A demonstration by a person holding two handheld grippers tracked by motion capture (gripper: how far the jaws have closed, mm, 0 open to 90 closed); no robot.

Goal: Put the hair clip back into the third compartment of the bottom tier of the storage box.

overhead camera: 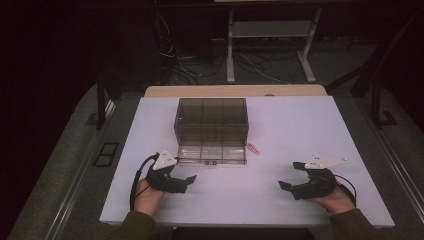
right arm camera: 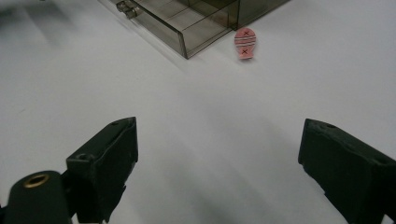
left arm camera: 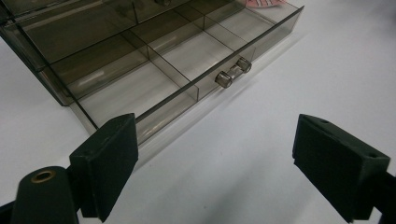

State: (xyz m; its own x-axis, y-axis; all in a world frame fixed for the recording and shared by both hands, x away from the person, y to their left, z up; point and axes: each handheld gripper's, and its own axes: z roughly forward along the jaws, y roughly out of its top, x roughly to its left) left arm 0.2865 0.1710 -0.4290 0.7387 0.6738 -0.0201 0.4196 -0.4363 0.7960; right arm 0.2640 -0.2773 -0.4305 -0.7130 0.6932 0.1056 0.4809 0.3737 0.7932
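A smoky transparent box (overhead camera: 210, 120) stands at the middle back of the white table (overhead camera: 300, 130), with its drawer (overhead camera: 212, 153) pulled out toward me. The drawer (left arm camera: 154, 70) has empty compartments and a small clear knob (left arm camera: 232, 72) on its front. A small pink striped fish-shaped piece (overhead camera: 253, 148) lies on the table right beside the drawer's right corner (right arm camera: 245, 43). My left gripper (overhead camera: 180, 172) rests open just left of the drawer's front. My right gripper (overhead camera: 292, 175) rests open at the front right, jaws pointing left, nothing between them.
Dark floor surrounds the table. Behind the table stand a wooden board edge (overhead camera: 235, 91), a metal frame (overhead camera: 270, 45) and loose cables (overhead camera: 185, 65). A person's hands hold both grippers near the table's front edge.
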